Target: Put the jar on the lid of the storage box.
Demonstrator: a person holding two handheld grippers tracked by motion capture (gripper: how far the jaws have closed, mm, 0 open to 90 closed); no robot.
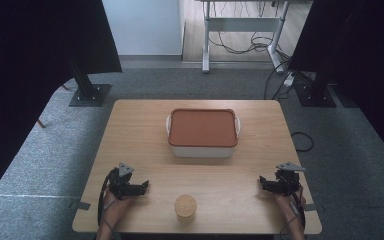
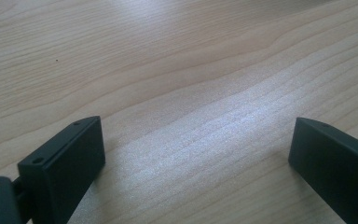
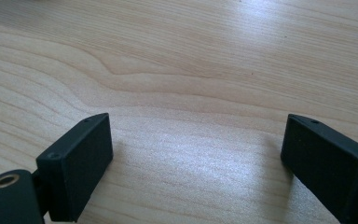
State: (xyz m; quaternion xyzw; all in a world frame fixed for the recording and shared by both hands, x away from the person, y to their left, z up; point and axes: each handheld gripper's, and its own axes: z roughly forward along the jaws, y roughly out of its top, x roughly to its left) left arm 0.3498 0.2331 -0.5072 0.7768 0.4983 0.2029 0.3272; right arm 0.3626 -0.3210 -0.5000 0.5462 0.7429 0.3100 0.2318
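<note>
A white box with a rust-orange lid [image 1: 202,128] stands in the middle of the wooden table [image 1: 130,150]. A small round tan object [image 1: 185,206], perhaps a cork-topped jar, sits near the front edge. My left gripper [image 1: 141,186] rests low at the front left, pointing right toward the round object, well short of it. My right gripper [image 1: 266,183] rests at the front right, pointing left. In the left gripper view my left gripper [image 2: 196,154] is open over bare wood. In the right gripper view my right gripper [image 3: 198,154] is open too, nothing between its jaws.
Grey carpet surrounds the table. Two black stand bases [image 1: 90,94] [image 1: 316,95] sit on the floor behind the far corners. Cables [image 1: 302,141] lie on the floor to the right, and a white desk frame [image 1: 242,25] stands farther back.
</note>
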